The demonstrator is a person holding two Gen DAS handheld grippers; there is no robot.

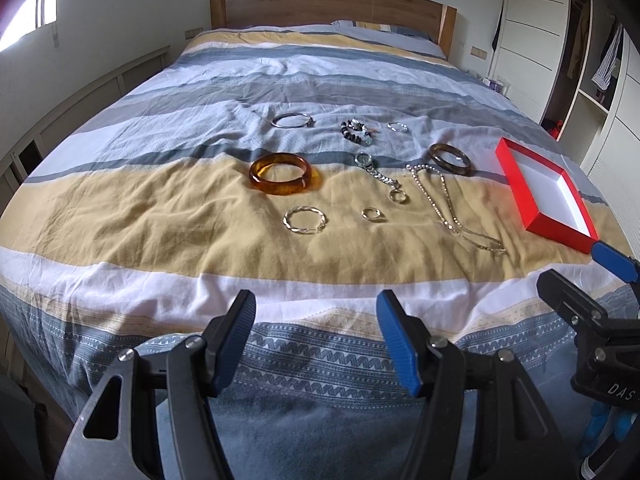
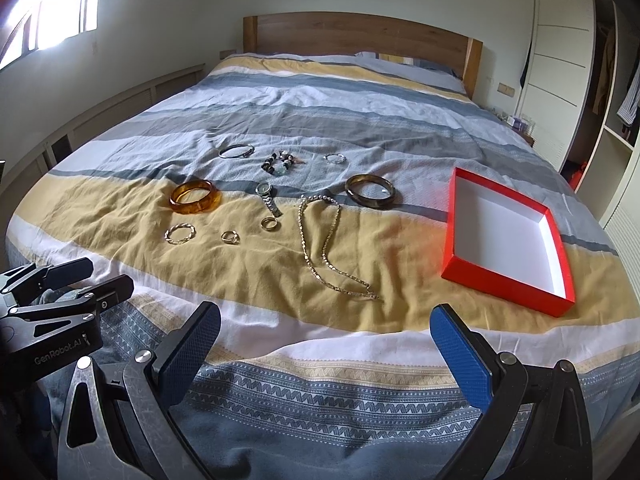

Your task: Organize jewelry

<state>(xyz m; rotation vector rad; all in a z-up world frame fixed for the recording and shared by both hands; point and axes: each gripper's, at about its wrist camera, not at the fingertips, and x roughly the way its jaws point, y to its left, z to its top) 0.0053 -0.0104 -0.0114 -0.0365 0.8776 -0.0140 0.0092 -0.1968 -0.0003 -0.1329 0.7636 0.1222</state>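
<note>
The bed cover (image 2: 360, 112) is matt, creased cloth; the headboard (image 2: 360, 34) smooth wood. The amber bangle (image 2: 196, 196) looks glossy and translucent, the chain (image 2: 320, 240) shiny metal. The red box (image 2: 508, 284) looks like matt card, white inside.

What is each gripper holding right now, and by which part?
Nothing. The left gripper and right gripper are both open and empty above the near bed edge; the jewelry lies on the bed and the red box is empty.

My bed (image 2: 360, 120) carries bangles (image 2: 196, 197), rings (image 2: 269, 223), a watch (image 2: 269, 197), a chain (image 2: 324, 248) and a red box (image 2: 500, 280).
</note>
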